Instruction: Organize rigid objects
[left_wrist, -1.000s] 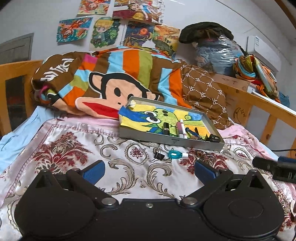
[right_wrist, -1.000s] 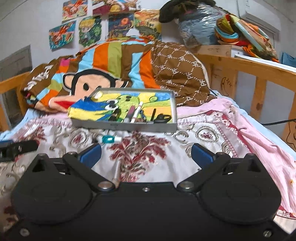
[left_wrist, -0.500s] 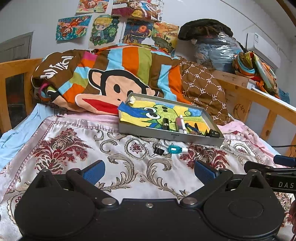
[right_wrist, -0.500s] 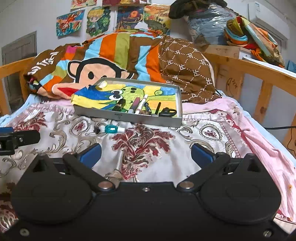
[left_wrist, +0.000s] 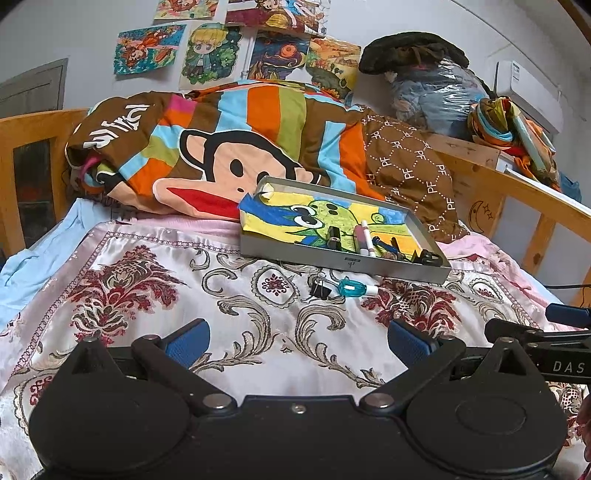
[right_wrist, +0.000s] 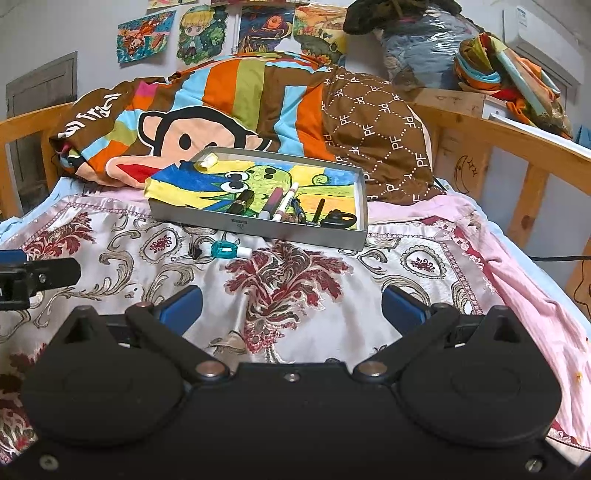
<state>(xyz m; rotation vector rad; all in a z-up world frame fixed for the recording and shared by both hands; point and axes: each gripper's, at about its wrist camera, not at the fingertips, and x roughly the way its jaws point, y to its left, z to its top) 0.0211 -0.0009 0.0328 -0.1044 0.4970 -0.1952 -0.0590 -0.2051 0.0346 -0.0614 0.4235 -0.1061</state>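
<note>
While both sets of jaws stand spread wide and hold nothing, the left gripper (left_wrist: 297, 338) and right gripper (right_wrist: 291, 304) hover low over the bed's satin cover (right_wrist: 295, 280), patterned in red and grey scrolls. Just ahead on it lies a teal bottle (right_wrist: 226, 250) with a white cap, long axis across the bed, cap to the right, a black binder clip (left_wrist: 320, 290) just beside its left end. Behind them sits a grey metal tray (right_wrist: 258, 225) lined with a cartoon drawing, holding markers (right_wrist: 282, 203), a lipstick tube (right_wrist: 242, 201), pens and a black ring-shaped thing. A monkey-print quilt (left_wrist: 221, 147), wooden rails and wall drawings lie beyond.
</note>
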